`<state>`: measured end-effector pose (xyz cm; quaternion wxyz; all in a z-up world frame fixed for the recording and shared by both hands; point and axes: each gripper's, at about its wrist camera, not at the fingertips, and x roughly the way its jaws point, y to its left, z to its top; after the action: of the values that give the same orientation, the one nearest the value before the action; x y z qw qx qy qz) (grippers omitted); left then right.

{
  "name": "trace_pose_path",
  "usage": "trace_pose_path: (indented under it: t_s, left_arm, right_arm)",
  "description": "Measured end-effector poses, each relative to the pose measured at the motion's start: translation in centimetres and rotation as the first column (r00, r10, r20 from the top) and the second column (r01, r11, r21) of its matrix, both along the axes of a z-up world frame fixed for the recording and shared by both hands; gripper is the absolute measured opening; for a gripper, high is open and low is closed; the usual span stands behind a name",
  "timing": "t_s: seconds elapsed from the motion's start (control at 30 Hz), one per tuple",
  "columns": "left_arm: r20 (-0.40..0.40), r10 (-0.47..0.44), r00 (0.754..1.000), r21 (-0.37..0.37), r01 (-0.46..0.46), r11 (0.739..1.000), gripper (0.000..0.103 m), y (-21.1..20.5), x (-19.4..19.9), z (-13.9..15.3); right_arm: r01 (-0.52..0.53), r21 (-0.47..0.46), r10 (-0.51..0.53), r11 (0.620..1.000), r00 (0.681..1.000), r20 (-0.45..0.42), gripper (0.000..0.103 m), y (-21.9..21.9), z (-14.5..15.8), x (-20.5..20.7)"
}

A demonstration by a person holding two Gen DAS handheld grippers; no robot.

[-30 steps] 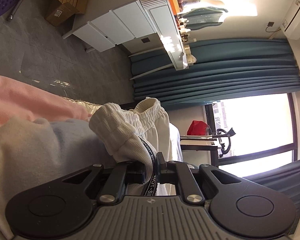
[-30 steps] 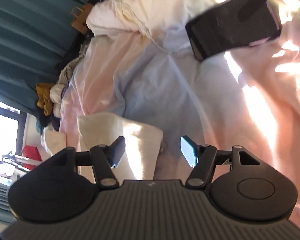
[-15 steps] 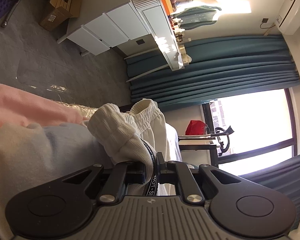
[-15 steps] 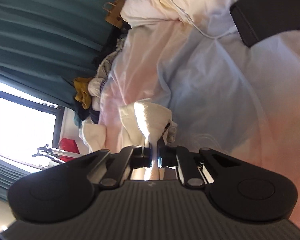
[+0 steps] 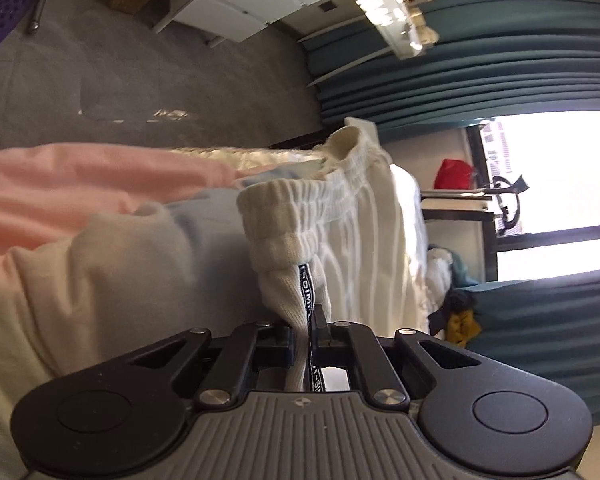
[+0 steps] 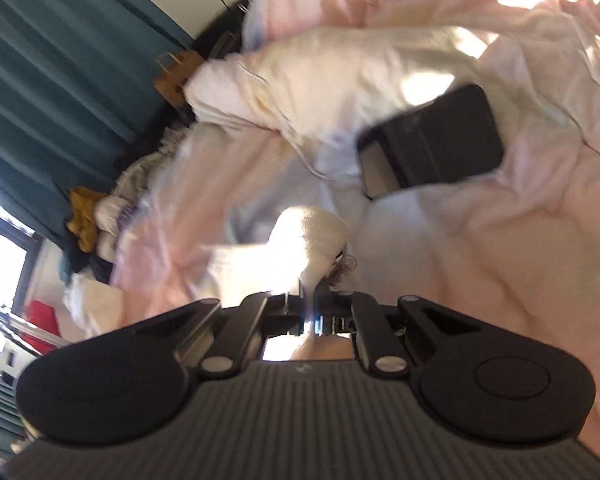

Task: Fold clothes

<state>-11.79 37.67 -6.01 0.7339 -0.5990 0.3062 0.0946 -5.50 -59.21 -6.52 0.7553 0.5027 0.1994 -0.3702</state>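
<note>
Right wrist: phone on bedding beyond white garment.

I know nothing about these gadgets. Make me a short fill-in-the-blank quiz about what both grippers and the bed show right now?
1. The left gripper is shut on the white sweatpants at their elastic ____.
2. The right gripper is ____ on the same cream fabric.
3. A black ____ lies on the pink bedding.
4. The curtains beside the window are ____ in colour.

Missing words: waistband; shut; phone; teal
</note>
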Motion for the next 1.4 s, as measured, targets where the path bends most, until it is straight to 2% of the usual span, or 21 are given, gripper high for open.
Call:
trace_pose_path:
  t_s: [0.07, 0.13, 0.2, 0.27, 0.3, 0.37, 0.43, 0.47, 0.53, 0.57, 0.63, 0.7, 0.77, 0.87, 0.97, 1.03, 1.13, 1.23, 1.37, 1.4]
  left_arm:
    - [0.01, -0.013, 1.0, -0.006, 0.013, 1.0, 0.009, 0.3, -0.3, -0.5]
    - [0.031, -0.028, 0.999, -0.004, 0.028, 1.0, 0.014, 0.5, -0.6, -0.6]
    - [0.044, -0.043, 0.998, 0.027, 0.042, 0.999, 0.027, 0.5, -1.1, 0.0]
    - [0.051, -0.057, 0.997, 0.07, 0.054, 0.996, 0.046, 0.2, -1.8, 0.7]
    - [0.052, -0.059, 0.997, 0.096, 0.054, 0.994, 0.05, 0.1, -2.2, 1.2]
    - [0.057, -0.061, 0.996, 0.202, 0.048, 0.978, 0.059, -0.9, -3.2, 2.9]
    - [0.062, -0.075, 0.995, 0.33, 0.05, 0.942, 0.062, -2.4, -3.8, 4.7]
    - [0.064, -0.086, 0.994, 0.395, 0.054, 0.917, 0.071, -3.4, -4.0, 5.7]
    - [0.065, -0.108, 0.992, 0.518, 0.059, 0.853, 0.082, -5.4, -4.4, 7.6]
    - [0.064, -0.121, 0.991, 0.573, 0.062, 0.817, 0.082, -6.4, -4.5, 8.6]
    - [0.062, -0.179, 0.982, 0.636, 0.1, 0.765, 0.083, -8.6, -3.8, 10.0]
    - [0.059, -0.24, 0.969, 0.69, 0.134, 0.711, 0.083, -11.1, -3.0, 11.2]
    - [0.067, -0.293, 0.954, 0.733, 0.152, 0.663, 0.083, -14.1, -2.0, 12.2]
    - [0.075, -0.388, 0.919, 0.753, 0.203, 0.626, 0.083, -19.0, 0.3, 13.1]
    - [0.079, -0.476, 0.876, 0.763, 0.254, 0.594, 0.083, -23.6, 1.5, 13.0]
    - [0.063, -0.528, 0.847, 0.771, 0.295, 0.565, 0.083, -26.5, 3.0, 12.8]
    - [0.038, -0.603, 0.797, 0.78, 0.354, 0.517, 0.083, -31.0, 5.3, 12.5]
    - [0.017, -0.667, 0.745, 0.787, 0.401, 0.468, 0.083, -35.1, 7.2, 11.9]
    - [-0.009, -0.715, 0.699, 0.792, 0.441, 0.422, 0.083, -39.4, 9.8, 10.6]
    - [-0.016, -0.717, 0.697, 0.791, 0.448, 0.418, 0.083, -40.1, 10.5, 10.1]
  right_arm:
    - [0.007, 0.12, 0.0, 0.993, 0.998, -0.059, 0.008, -1.1, -2.5, -0.1]
    - [0.002, 0.17, 0.006, 0.985, 0.999, -0.051, 0.009, -1.6, -3.5, -0.4]
    - [-0.003, 0.217, 0.013, 0.976, 0.999, -0.042, 0.01, -2.1, -4.5, -0.7]
    - [0.001, 0.213, 0.004, 0.977, 1.0, -0.025, 0.011, -1.8, -4.2, -1.1]
    - [0.0, 0.199, 0.004, 0.98, 1.0, -0.019, 0.011, -1.4, -3.9, -1.2]
    - [-0.014, 0.146, 0.02, 0.989, 0.999, -0.042, 0.013, -0.8, -2.9, -0.9]
    - [-0.076, 0.041, 0.08, 0.996, 0.99, -0.113, 0.015, -0.1, -1.6, 0.1]
    - [-0.108, -0.016, 0.104, 0.994, 0.983, -0.149, 0.017, 0.3, -0.9, 0.6]
    - [-0.132, -0.107, 0.109, 0.985, 0.974, -0.201, 0.031, 1.1, 0.4, 1.2]
    - [-0.137, -0.152, 0.103, 0.979, 0.972, -0.212, 0.035, 1.4, 1.1, 1.3]
    - [-0.142, -0.244, 0.086, 0.959, 0.97, -0.227, 0.054, 2.0, 2.4, 1.4]
    - [-0.155, -0.305, 0.089, 0.94, 0.972, -0.22, 0.063, 2.8, 3.6, 1.5]
    - [-0.191, -0.353, 0.126, 0.916, 0.972, -0.199, 0.064, 3.7, 4.7, 1.6]
    - [-0.309, -0.392, 0.263, 0.867, 0.95, -0.168, 0.064, 6.1, 6.1, 2.7]
    - [-0.429, -0.425, 0.397, 0.797, 0.903, -0.166, 0.063, 9.2, 7.2, 3.8]
    - [-0.489, -0.454, 0.46, 0.745, 0.869, -0.18, 0.063, 11.4, 7.8, 4.6]
    - [-0.542, -0.478, 0.531, 0.691, 0.83, -0.174, 0.063, 13.8, 8.6, 5.4]
    - [-0.575, -0.481, 0.581, 0.662, 0.799, -0.156, 0.063, 15.3, 8.5, 6.1]
    - [-0.617, -0.478, 0.644, 0.626, 0.754, -0.13, 0.062, 16.6, 8.3, 7.0]
    - [-0.619, -0.478, 0.654, 0.623, 0.748, -0.116, 0.062, 16.7, 8.2, 7.2]
